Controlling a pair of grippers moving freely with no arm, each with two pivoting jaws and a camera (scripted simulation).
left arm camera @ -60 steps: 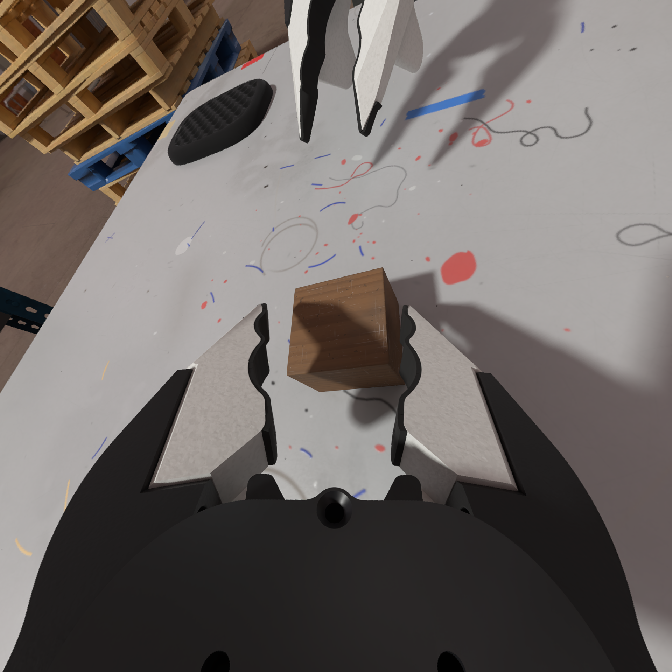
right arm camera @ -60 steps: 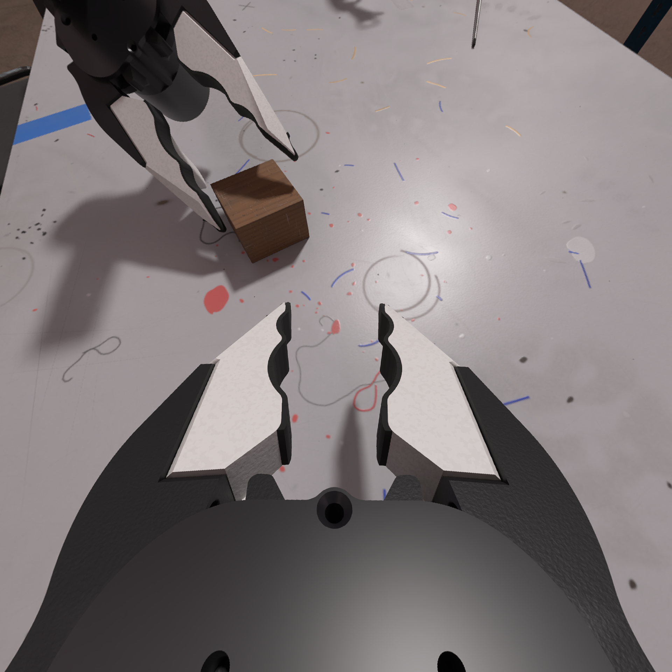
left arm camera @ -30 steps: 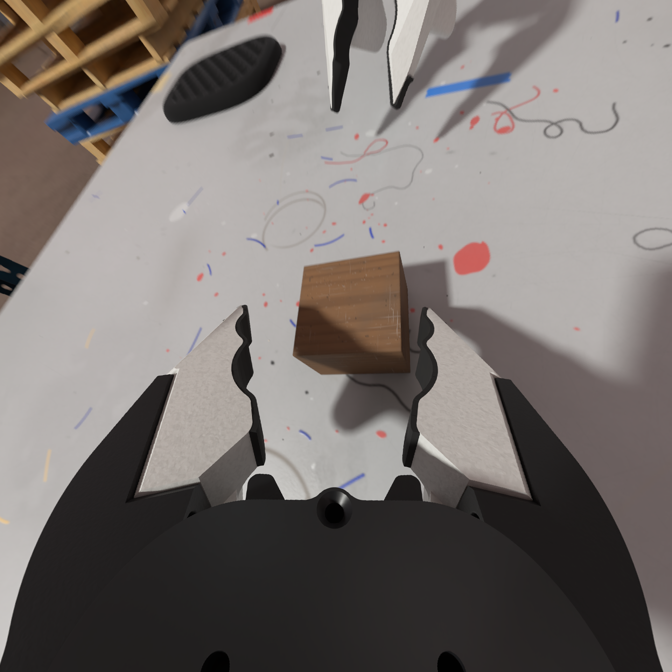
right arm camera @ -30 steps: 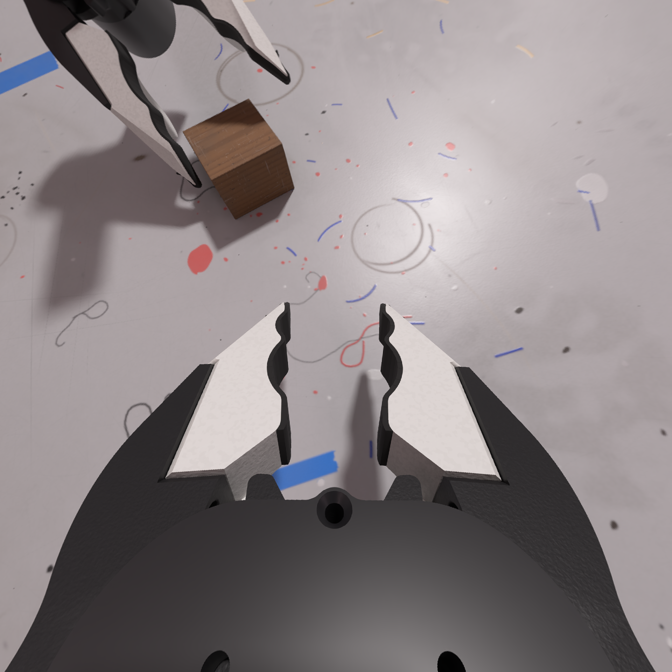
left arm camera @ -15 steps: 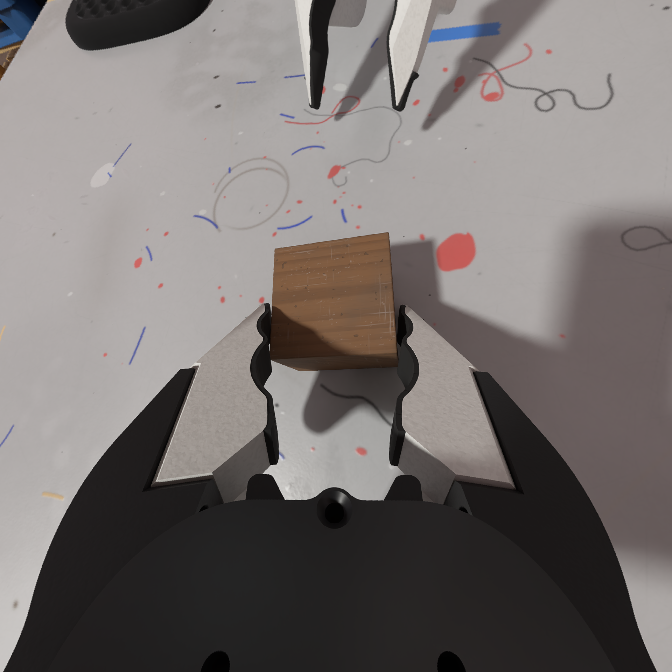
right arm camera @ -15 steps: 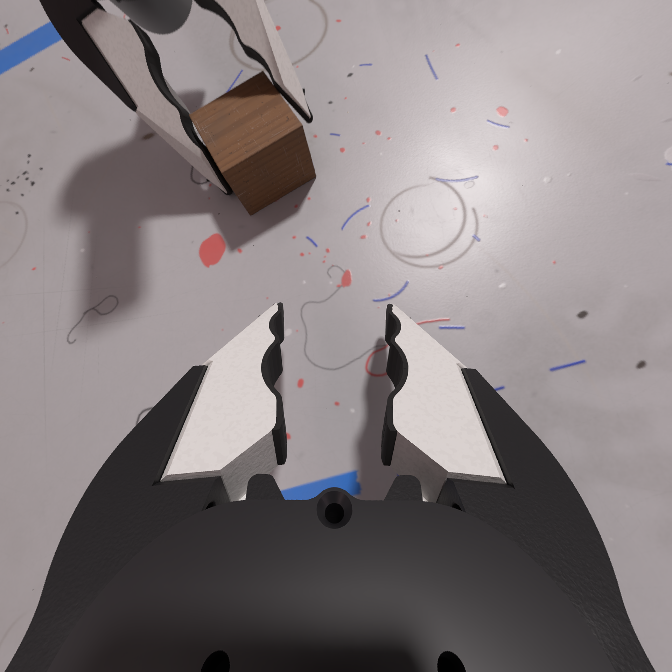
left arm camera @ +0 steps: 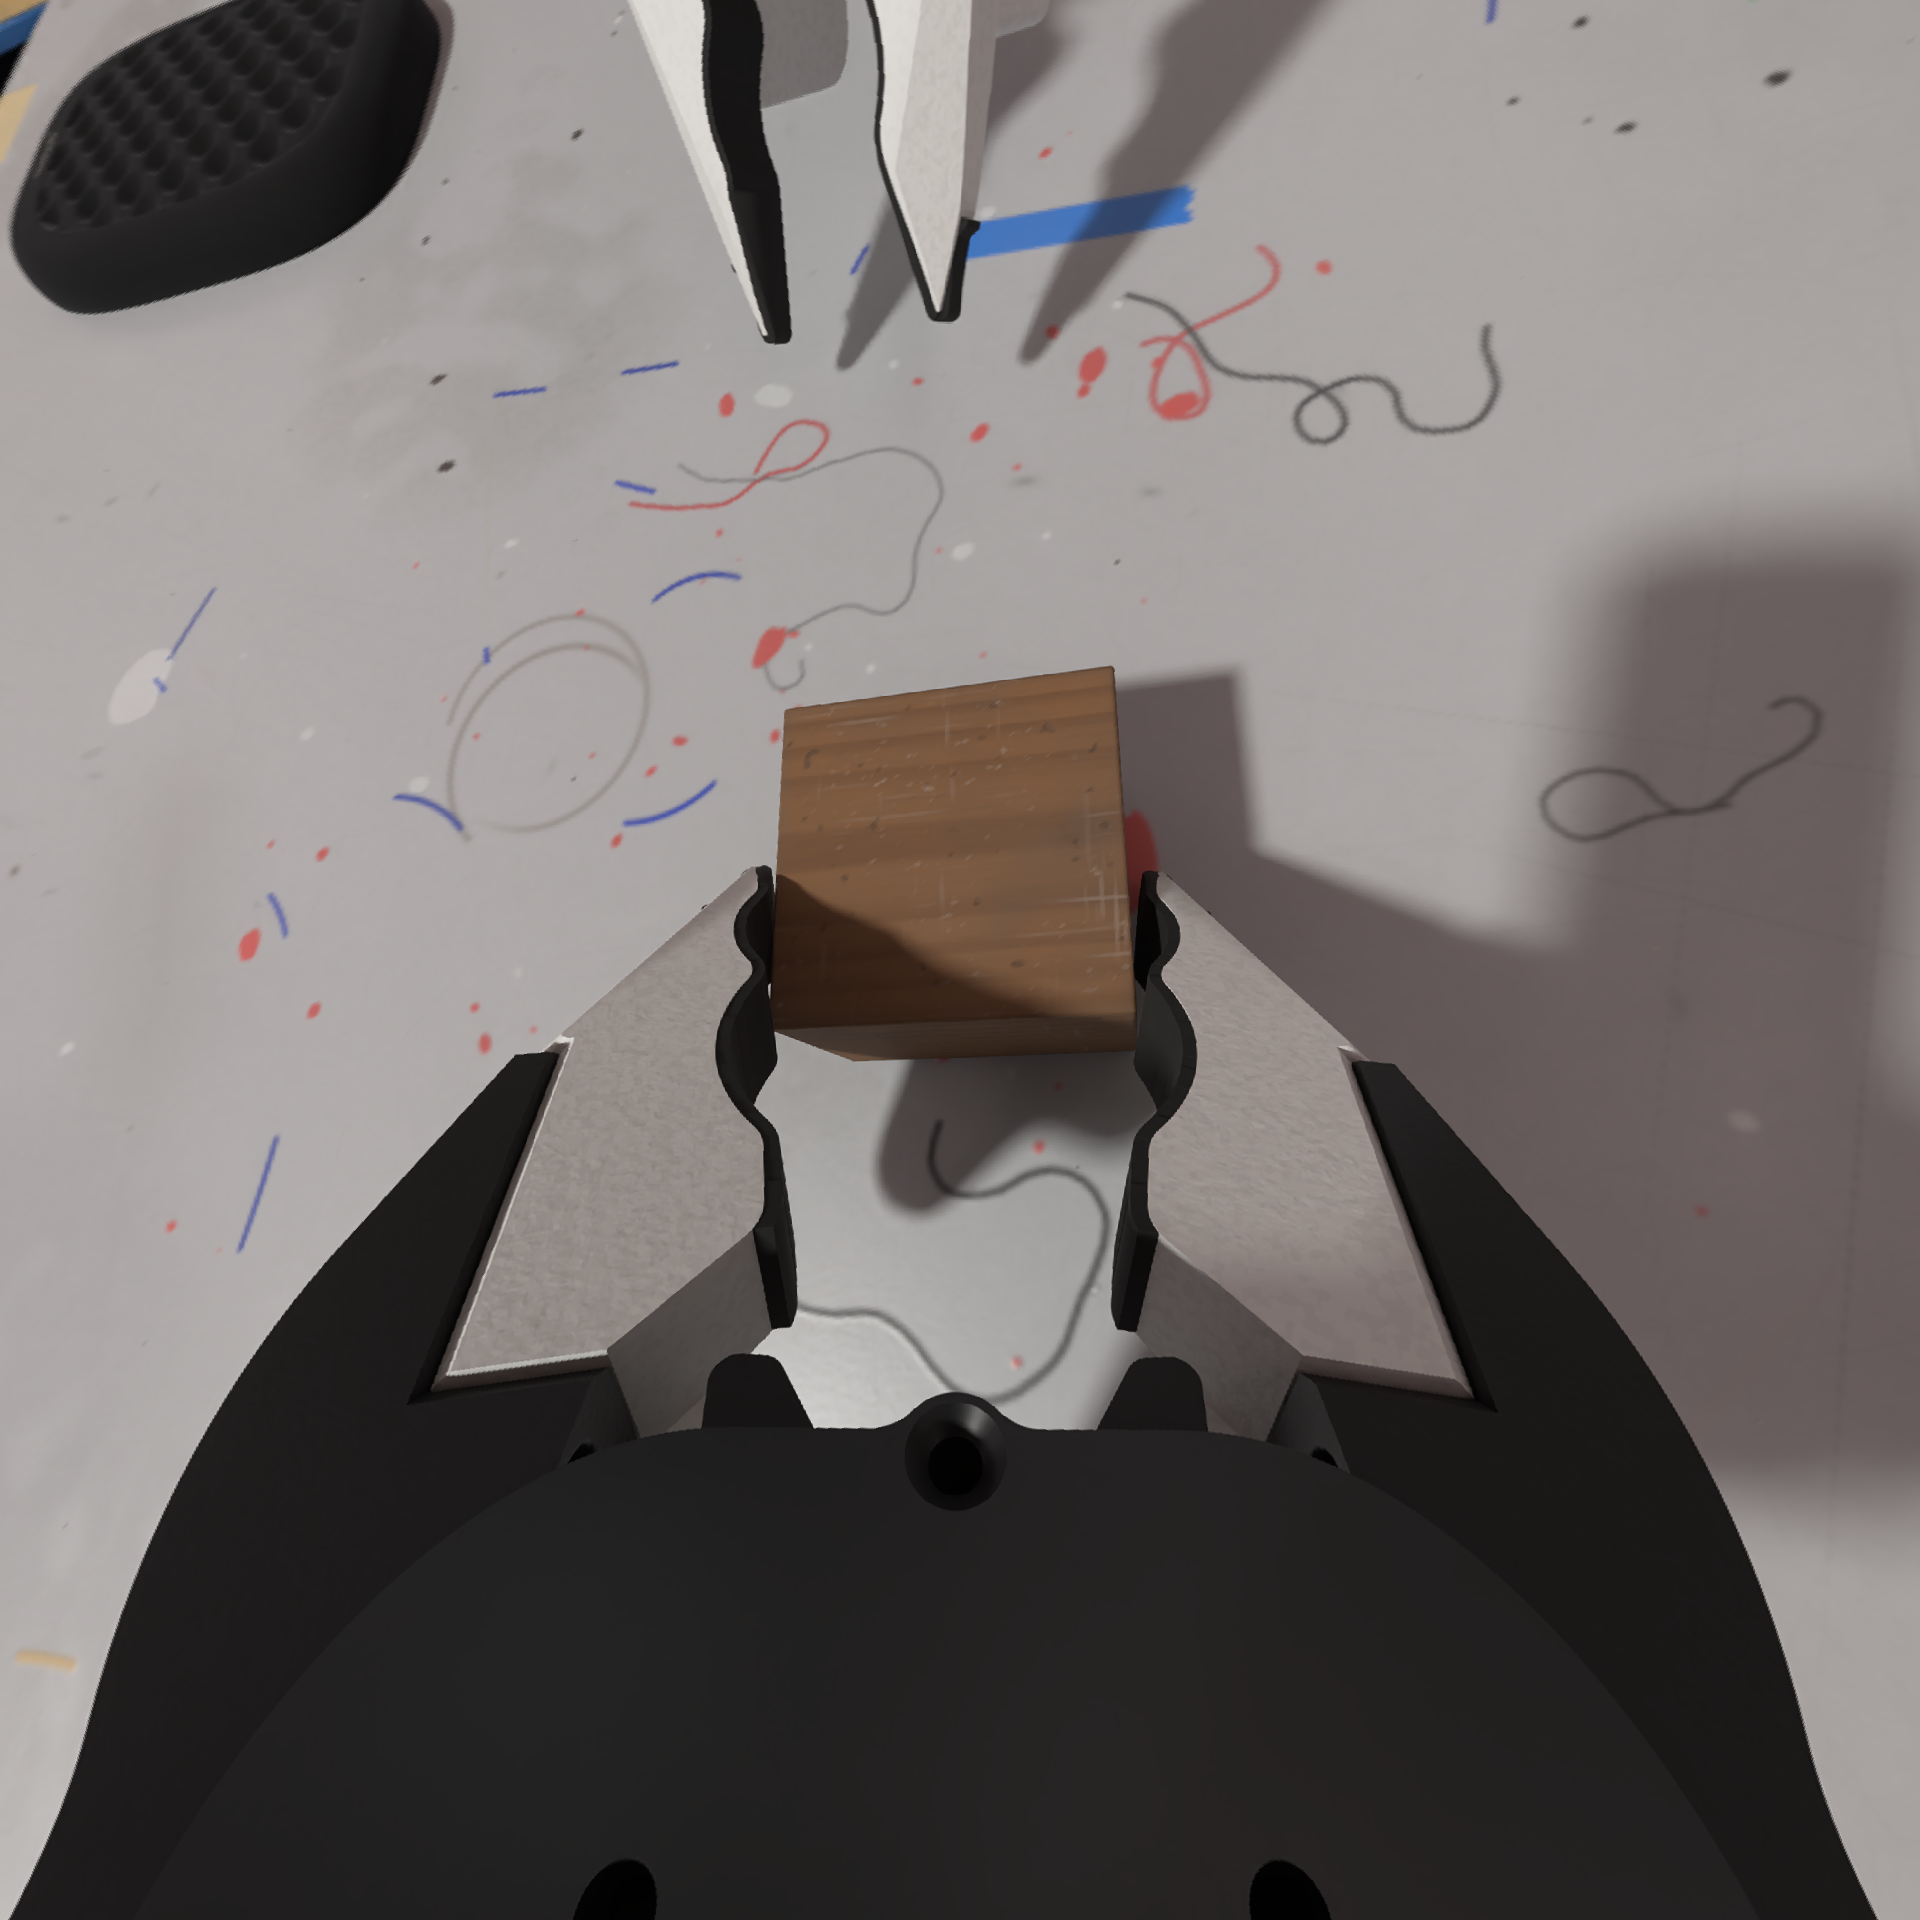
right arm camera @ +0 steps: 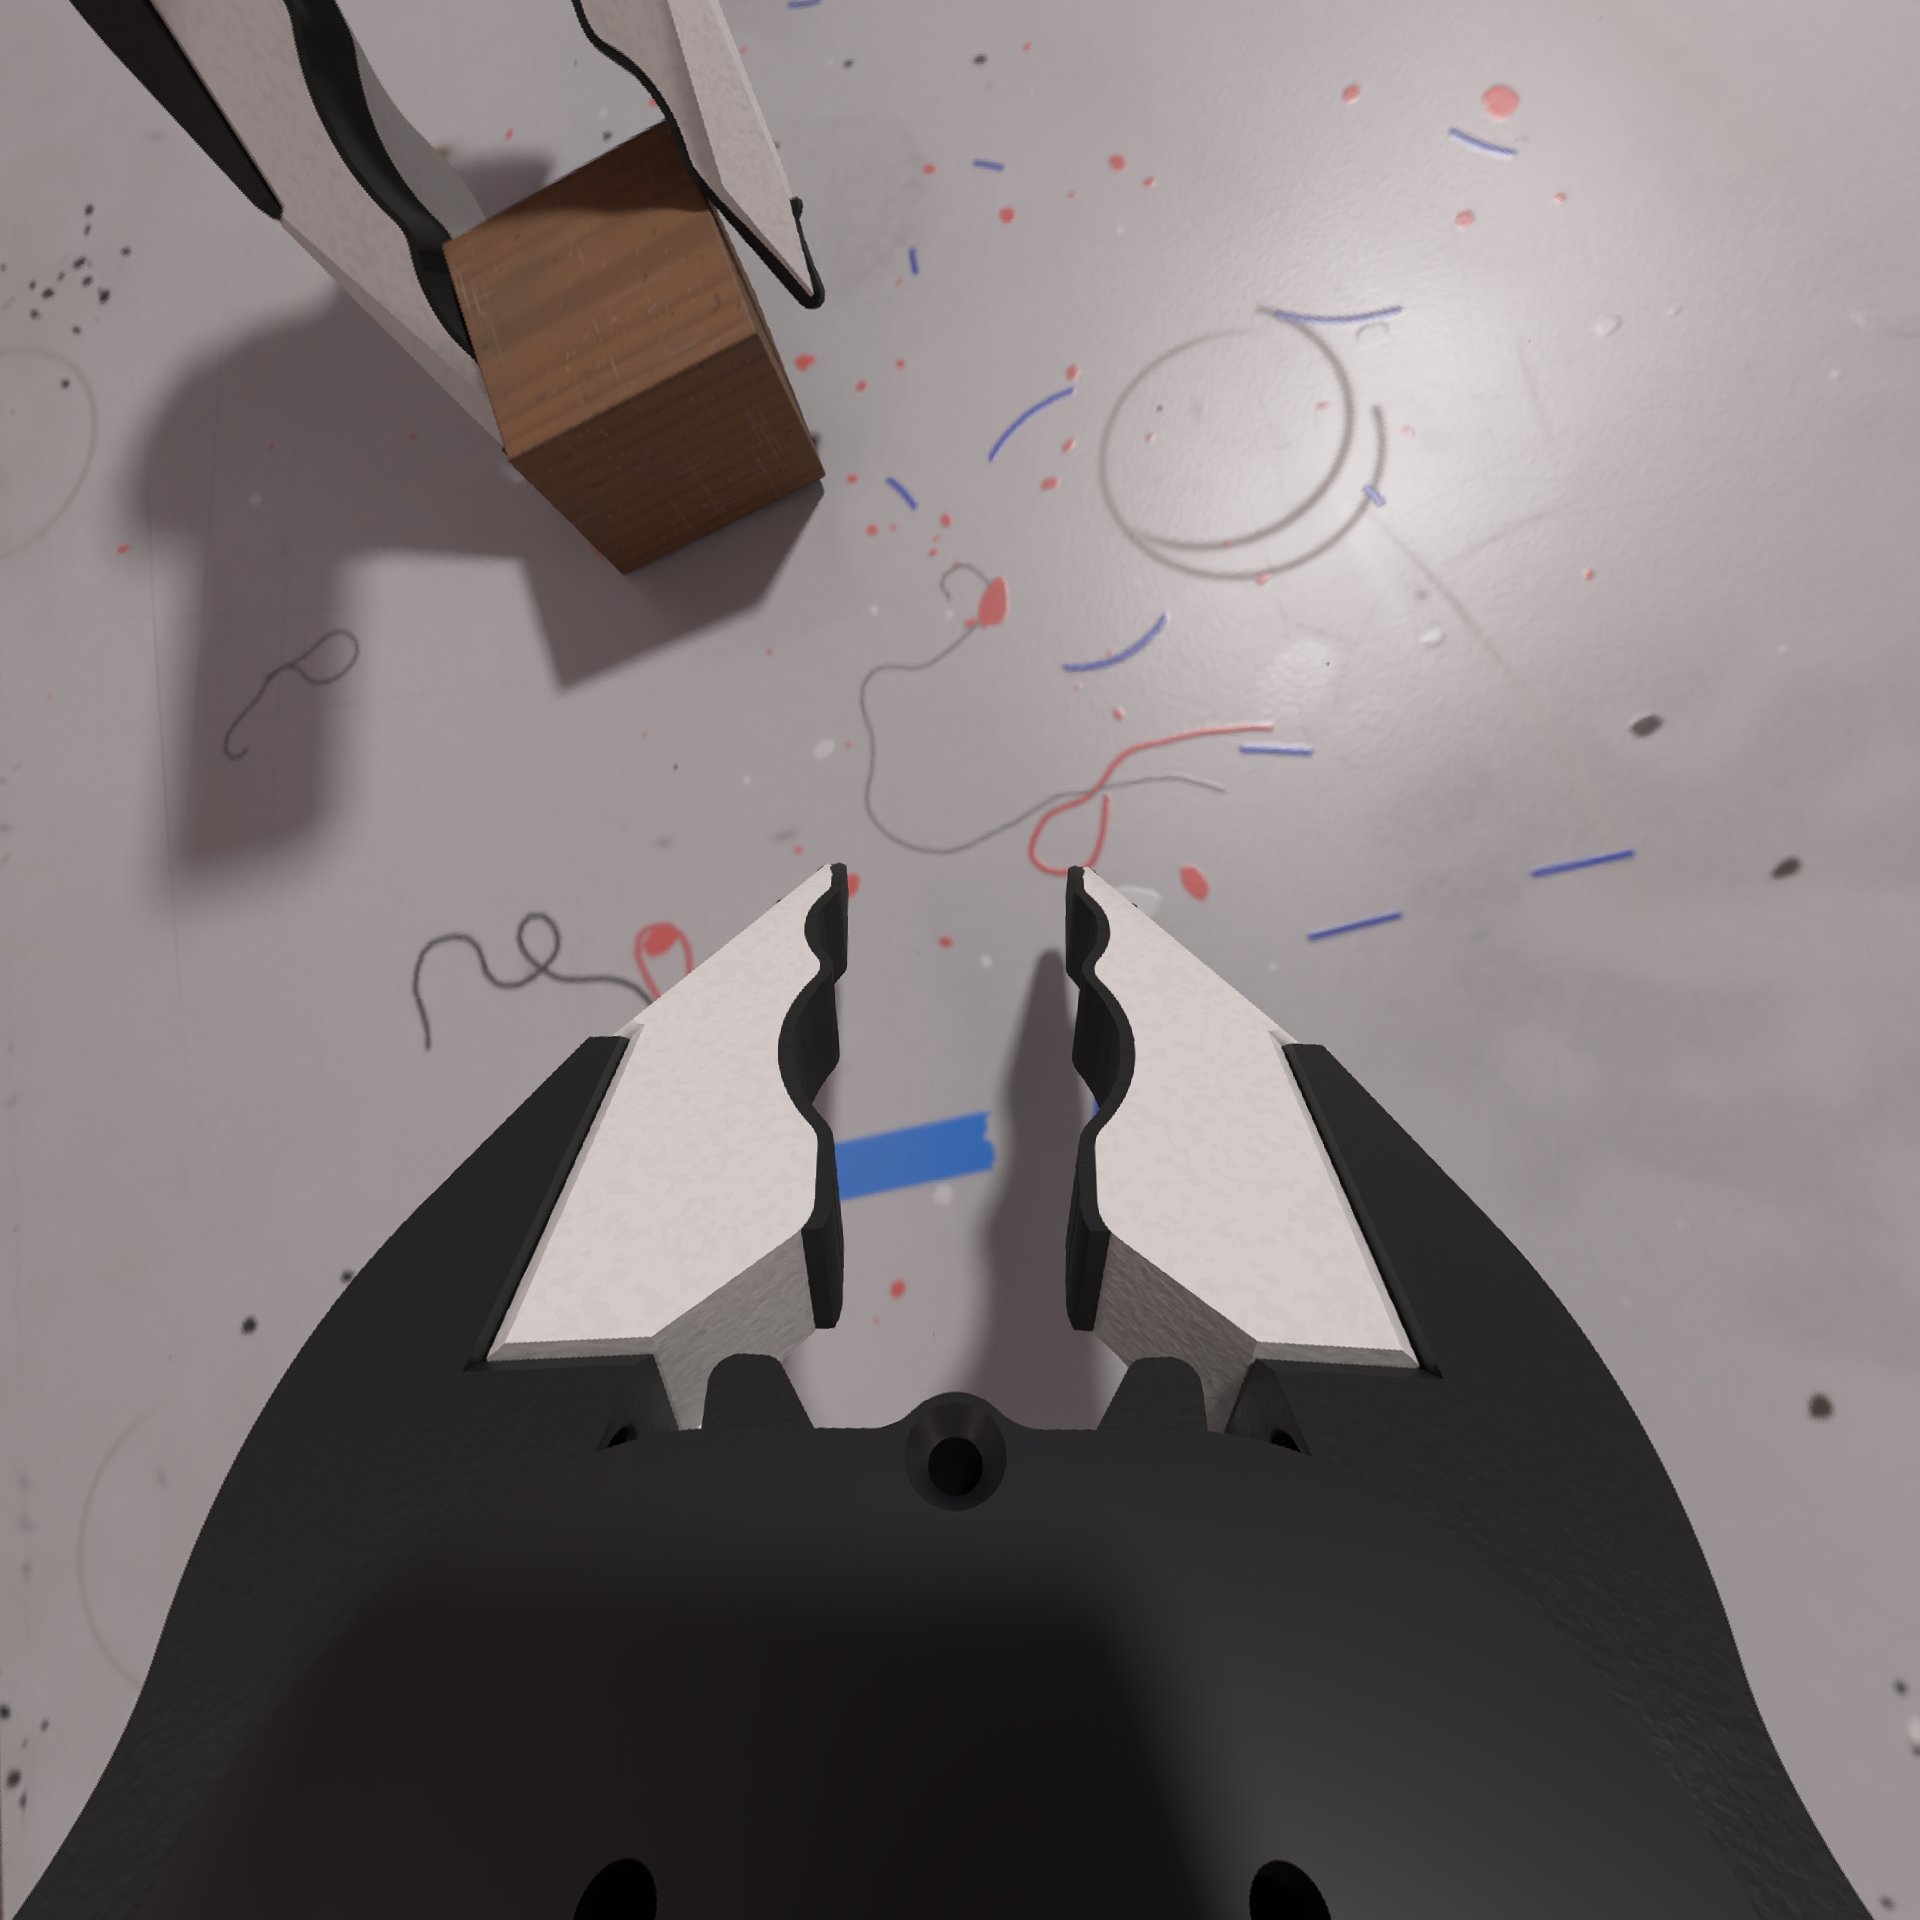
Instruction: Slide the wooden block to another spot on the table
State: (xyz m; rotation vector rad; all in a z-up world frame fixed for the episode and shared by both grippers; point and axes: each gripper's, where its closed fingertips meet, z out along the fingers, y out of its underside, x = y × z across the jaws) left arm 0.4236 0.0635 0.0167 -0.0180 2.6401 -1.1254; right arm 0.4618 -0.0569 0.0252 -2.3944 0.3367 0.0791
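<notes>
The wooden block [left arm camera: 951, 852] is a brown cube on the grey paint-flecked table [left arm camera: 1351, 582]. My left gripper [left arm camera: 956, 883] is shut on it, one fingertip pressed on each side of its near half. In the right wrist view the block [right arm camera: 634, 353] sits at the upper left between the left gripper's fingers [right arm camera: 364, 260]. Its bottom corner meets its shadow on the table. My right gripper [right arm camera: 956, 873] is open and empty, low over the table, well apart from the block. It shows at the top of the left wrist view [left arm camera: 857, 322], facing me.
A black dimpled pad [left arm camera: 218, 145] lies at the far left of the table. A blue tape strip [left arm camera: 1081, 220] lies flat beside the right gripper, and shows between its fingers in the right wrist view [right arm camera: 914, 1153]. Flat paint marks and scribbles cover the table.
My left gripper closed on the block, which had stood loose between the open fingers. The block has since shifted right, onto the red blotch. The right gripper stayed open and drifted a little.
</notes>
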